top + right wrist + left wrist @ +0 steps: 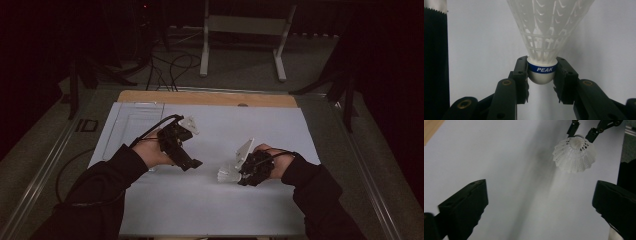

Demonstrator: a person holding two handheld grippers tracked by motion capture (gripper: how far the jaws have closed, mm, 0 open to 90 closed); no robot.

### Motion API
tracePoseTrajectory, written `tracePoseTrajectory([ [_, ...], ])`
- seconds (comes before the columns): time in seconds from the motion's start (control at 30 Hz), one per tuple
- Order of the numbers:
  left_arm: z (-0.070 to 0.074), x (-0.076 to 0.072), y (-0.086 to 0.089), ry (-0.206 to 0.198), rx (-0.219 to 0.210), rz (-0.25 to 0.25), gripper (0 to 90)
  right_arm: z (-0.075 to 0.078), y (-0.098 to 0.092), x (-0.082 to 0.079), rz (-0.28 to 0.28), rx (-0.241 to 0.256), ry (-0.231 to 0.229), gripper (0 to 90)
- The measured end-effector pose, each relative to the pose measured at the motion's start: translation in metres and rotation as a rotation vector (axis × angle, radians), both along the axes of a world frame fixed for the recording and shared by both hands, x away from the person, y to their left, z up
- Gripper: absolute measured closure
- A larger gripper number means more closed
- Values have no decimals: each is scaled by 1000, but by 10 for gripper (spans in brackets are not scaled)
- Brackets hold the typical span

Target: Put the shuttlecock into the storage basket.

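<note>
One shuttlecock (541, 72), skirt away from claw (541, 75).

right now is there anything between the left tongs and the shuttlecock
Nothing: the high view shows bare white table sheet between the left tongs and the shuttlecock, which the right tongs hold by its cork.

The high view looks forward and down on the desk (210, 200) from the near side. Each gripper view rides close behind its jaws. The left gripper view and the very close right gripper view share the shuttlecock (574, 154).
</note>
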State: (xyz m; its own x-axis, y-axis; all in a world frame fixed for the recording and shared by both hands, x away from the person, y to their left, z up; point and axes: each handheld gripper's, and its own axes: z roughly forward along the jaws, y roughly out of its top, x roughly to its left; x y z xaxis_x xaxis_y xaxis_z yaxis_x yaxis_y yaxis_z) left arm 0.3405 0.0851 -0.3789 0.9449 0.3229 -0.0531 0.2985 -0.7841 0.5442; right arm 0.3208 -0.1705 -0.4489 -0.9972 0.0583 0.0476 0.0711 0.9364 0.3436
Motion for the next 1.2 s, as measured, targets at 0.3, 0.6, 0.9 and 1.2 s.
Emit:
tracePoseTrajectory([
  [0.3,-6,4,-21,19,23,-46,72,0,1,-1,12,5,-6,664],
  [0.6,-17,5,-38,59,42,-88,133,0,2,-2,27,7,-8,663],
  [0.9,-27,6,-55,95,78,-117,161,-1,5,-5,38,17,-16,663],
  [1.2,-37,6,-64,126,105,-128,245,-1,6,-7,56,26,-26,663],
])
